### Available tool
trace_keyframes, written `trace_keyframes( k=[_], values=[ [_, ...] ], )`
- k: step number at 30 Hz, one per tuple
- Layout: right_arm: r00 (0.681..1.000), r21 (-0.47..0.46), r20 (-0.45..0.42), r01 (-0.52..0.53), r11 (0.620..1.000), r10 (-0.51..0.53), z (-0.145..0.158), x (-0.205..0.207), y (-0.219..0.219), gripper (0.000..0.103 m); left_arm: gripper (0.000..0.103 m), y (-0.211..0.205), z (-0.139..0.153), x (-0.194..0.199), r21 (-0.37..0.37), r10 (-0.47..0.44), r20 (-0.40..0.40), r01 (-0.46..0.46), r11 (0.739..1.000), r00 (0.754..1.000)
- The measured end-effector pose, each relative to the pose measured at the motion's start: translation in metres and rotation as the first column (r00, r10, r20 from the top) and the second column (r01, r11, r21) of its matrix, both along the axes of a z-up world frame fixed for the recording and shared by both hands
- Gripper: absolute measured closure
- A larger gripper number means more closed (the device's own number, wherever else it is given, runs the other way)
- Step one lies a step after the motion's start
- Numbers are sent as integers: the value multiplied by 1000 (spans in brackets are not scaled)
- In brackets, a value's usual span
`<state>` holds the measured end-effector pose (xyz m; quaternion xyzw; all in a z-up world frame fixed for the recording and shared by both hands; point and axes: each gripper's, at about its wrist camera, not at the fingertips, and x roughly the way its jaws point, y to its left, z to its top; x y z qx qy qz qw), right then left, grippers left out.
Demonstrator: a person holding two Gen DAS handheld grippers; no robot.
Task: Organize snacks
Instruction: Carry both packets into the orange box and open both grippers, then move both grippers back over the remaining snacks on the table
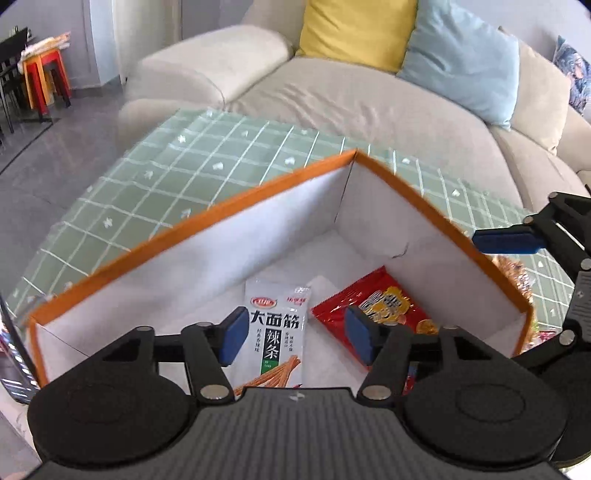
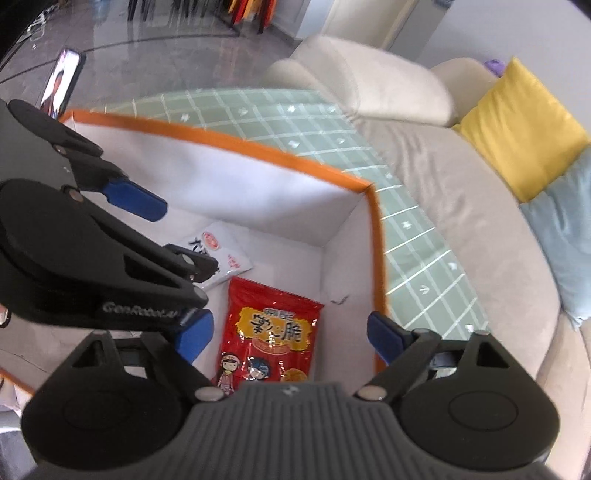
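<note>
An orange-rimmed box (image 1: 192, 225) with white inner walls sits on a green checked tablecloth; it also shows in the right wrist view (image 2: 236, 146). On its floor lie a white snack packet (image 1: 280, 325) (image 2: 218, 247) and a red snack packet (image 1: 384, 306) (image 2: 271, 332), side by side. My left gripper (image 1: 297, 341) is open and empty above the box, over the white packet. My right gripper (image 2: 290, 341) is open and empty above the red packet. Each gripper shows in the other's view, the right one (image 1: 506, 240) and the left one (image 2: 133, 201).
A beige sofa (image 1: 351, 103) with yellow (image 1: 354, 29) and light blue (image 1: 461, 62) cushions stands behind the table. More shiny snack packets (image 1: 517, 273) lie on the cloth right of the box. A phone (image 2: 61, 81) stands left of the box. Stools (image 1: 44, 77) stand far left.
</note>
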<state>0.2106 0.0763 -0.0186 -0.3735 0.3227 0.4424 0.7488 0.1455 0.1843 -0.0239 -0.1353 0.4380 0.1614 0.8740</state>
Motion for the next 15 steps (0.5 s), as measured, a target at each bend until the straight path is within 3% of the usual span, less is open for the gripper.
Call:
trace_keyframes(
  k=[8, 15],
  values=[
    [984, 141, 83, 142, 980, -155, 35, -20, -56, 13, 27, -31, 38, -23, 77, -34, 132, 24, 997, 991],
    [943, 298, 59, 297, 907, -328, 60, -46, -123, 12, 23, -78, 61, -44, 125, -140, 235, 113, 986, 962]
  ],
)
